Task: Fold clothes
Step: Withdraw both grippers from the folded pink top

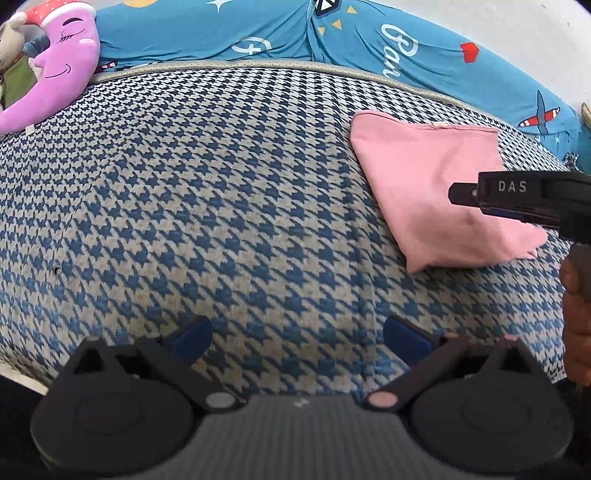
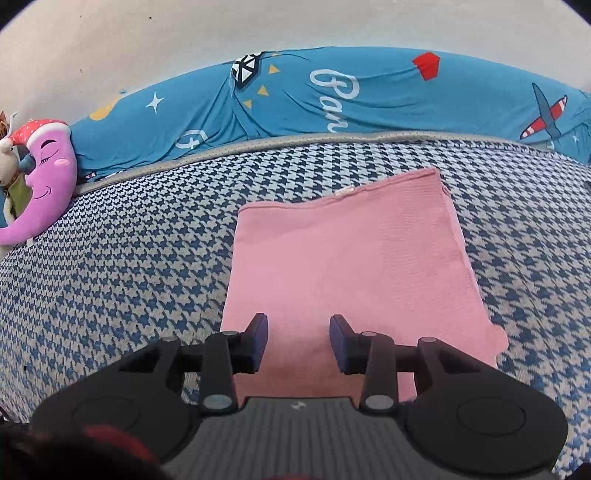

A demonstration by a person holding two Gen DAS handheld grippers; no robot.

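Note:
A pink garment [image 2: 351, 258] lies folded into a flat, roughly square packet on the blue-and-white houndstooth cover [image 2: 129, 277]. My right gripper [image 2: 299, 339] hovers over its near edge, blue pads apart, with nothing pinched between them. In the left wrist view the same pink garment [image 1: 424, 184] lies at the right, and the right gripper's black body [image 1: 517, 199] reaches over it, held by a hand [image 1: 576, 314]. My left gripper [image 1: 297, 339] stands wide open over the bare houndstooth cover [image 1: 221, 203], well to the left of the garment, holding nothing.
A teal printed bedding roll [image 2: 332, 99] runs along the back edge against a pale wall [image 2: 184, 33]. A purple moon-shaped plush [image 1: 62, 77] lies at the far left corner. The cover's near edge shows at the lower left [image 1: 22, 376].

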